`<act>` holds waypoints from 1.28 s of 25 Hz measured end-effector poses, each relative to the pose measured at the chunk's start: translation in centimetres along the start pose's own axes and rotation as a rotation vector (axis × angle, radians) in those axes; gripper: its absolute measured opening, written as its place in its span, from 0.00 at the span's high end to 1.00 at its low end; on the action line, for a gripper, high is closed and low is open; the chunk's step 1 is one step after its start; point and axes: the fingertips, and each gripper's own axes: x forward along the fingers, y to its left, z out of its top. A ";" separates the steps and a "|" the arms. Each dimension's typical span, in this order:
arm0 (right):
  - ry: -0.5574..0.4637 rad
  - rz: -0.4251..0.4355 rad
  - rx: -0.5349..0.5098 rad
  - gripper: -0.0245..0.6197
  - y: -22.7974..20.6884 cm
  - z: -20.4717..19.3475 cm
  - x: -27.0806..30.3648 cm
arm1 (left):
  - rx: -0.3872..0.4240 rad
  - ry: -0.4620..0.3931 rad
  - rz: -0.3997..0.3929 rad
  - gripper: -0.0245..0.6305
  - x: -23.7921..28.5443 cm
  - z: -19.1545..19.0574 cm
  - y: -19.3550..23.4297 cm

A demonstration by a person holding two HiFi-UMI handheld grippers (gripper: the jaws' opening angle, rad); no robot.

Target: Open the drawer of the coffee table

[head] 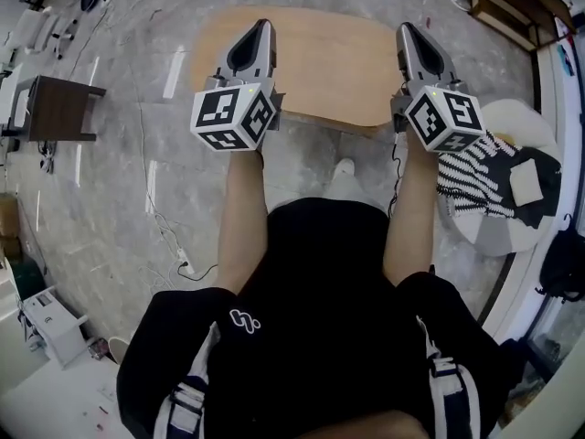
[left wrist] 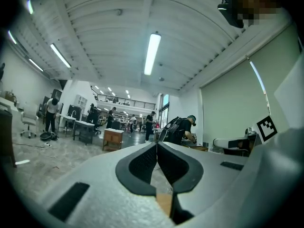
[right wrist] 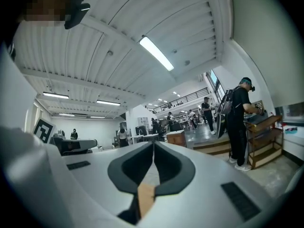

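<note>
The coffee table is a light wooden top with rounded corners, seen from above in the head view; no drawer shows from here. My left gripper is held level over the table's left part, jaws shut with nothing between them. My right gripper hovers level over the table's right end, also shut and empty. In the left gripper view the left gripper has its dark pads pressed together and looks out across the hall. The right gripper view shows the same of the right gripper. The table appears in neither gripper view.
A dark brown side table stands at the left. A round white stool with a striped cloth sits close at the right. Cables trail on the floor. A person stands at a wooden shelf to the right.
</note>
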 end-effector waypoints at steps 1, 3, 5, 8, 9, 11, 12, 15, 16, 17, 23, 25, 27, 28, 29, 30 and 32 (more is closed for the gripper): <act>0.007 0.003 0.005 0.94 -0.8 -0.2 0.8 | 0.001 0.007 0.008 0.95 0.8 -0.2 0.2; 0.021 0.015 0.010 0.94 -1.9 -0.5 2.2 | 0.000 0.014 0.028 0.95 2.2 -0.6 0.7; 0.035 0.033 0.013 0.94 -2.5 -1.1 3.4 | -0.004 0.025 0.049 0.94 3.1 -1.3 1.1; 0.066 0.050 0.030 0.94 -3.2 -2.8 4.8 | -0.012 0.055 0.074 0.95 3.7 -3.0 1.9; 0.077 0.052 0.037 0.94 -3.3 -3.4 5.4 | -0.015 0.065 0.081 0.95 3.8 -3.5 2.5; 0.099 0.055 0.050 0.94 -3.0 -4.5 6.6 | -0.027 0.086 0.097 0.95 4.0 -4.1 4.0; 0.110 0.059 0.053 0.94 -2.7 -5.0 7.2 | -0.035 0.094 0.106 0.95 4.0 -4.4 5.0; 0.138 0.062 0.053 0.94 -1.8 -6.5 8.5 | -0.051 0.123 0.117 0.95 4.4 -5.4 7.3; 0.147 0.052 0.056 0.94 -1.9 -7.0 8.8 | -0.053 0.139 0.111 0.95 4.8 -6.0 7.9; 0.159 0.038 0.061 0.94 -2.1 -7.6 9.1 | -0.056 0.155 0.104 0.95 5.2 -6.7 8.3; 0.233 -0.055 0.090 0.94 -4.6 -11.7 9.7 | -0.046 0.265 0.046 0.95 8.3 -11.3 9.7; 0.260 -0.074 0.095 0.94 -4.8 -13.4 9.7 | -0.052 0.301 0.028 0.95 8.8 -13.2 10.1; 0.290 -0.092 0.103 0.94 -5.1 -15.3 9.4 | -0.072 0.338 0.016 0.94 9.1 -15.3 10.4; 0.303 -0.102 0.108 0.94 -5.4 -16.1 9.3 | -0.085 0.354 0.010 0.95 9.2 -16.4 10.5; 0.315 -0.113 0.113 0.94 -5.6 -17.0 9.1 | -0.097 0.368 0.002 0.95 9.3 -17.4 10.5; 0.326 -0.124 0.117 0.94 -5.8 -17.8 8.8 | -0.104 0.383 -0.006 0.95 9.4 -18.4 10.4; 0.350 -0.143 0.126 0.94 -6.2 -19.5 8.0 | -0.111 0.415 -0.023 0.94 9.3 -20.5 10.1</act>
